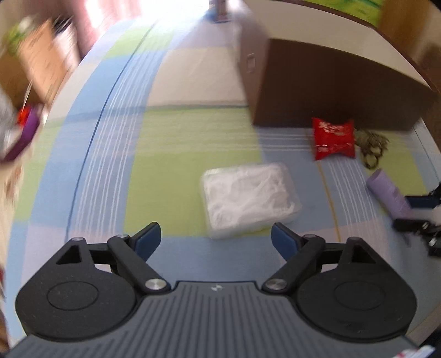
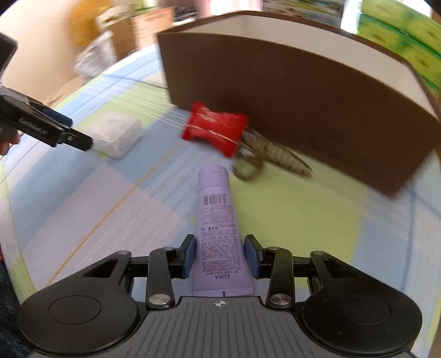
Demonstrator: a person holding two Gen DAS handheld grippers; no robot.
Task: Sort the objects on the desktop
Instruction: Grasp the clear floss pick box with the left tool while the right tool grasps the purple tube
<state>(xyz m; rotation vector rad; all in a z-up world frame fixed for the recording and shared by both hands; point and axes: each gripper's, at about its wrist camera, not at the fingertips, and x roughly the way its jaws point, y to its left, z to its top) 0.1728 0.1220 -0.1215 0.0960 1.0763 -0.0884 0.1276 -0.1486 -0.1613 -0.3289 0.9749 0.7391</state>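
A purple tube (image 2: 219, 220) lies along my right gripper (image 2: 221, 256), whose pads are shut on its lower half; its cap points toward the brown box (image 2: 317, 110). In the left wrist view the same tube (image 1: 387, 192) shows at the right edge. My left gripper (image 1: 216, 239) hangs open just short of a white plastic packet (image 1: 249, 198) on the checked cloth, with nothing between its fingers. A red snack packet (image 1: 333, 137) and patterned scissors (image 1: 370, 146) lie against the box's front wall. In the right wrist view the left gripper (image 2: 77, 132) hovers by the white packet (image 2: 115, 135).
The tall brown box (image 1: 330, 91) with a white inside stands at the back right. Cardboard boxes (image 2: 148, 24) and bags lie beyond the table's far left edge. Green packs (image 2: 408, 35) are stacked behind the box. The checked tablecloth (image 1: 171, 143) is bare at the left.
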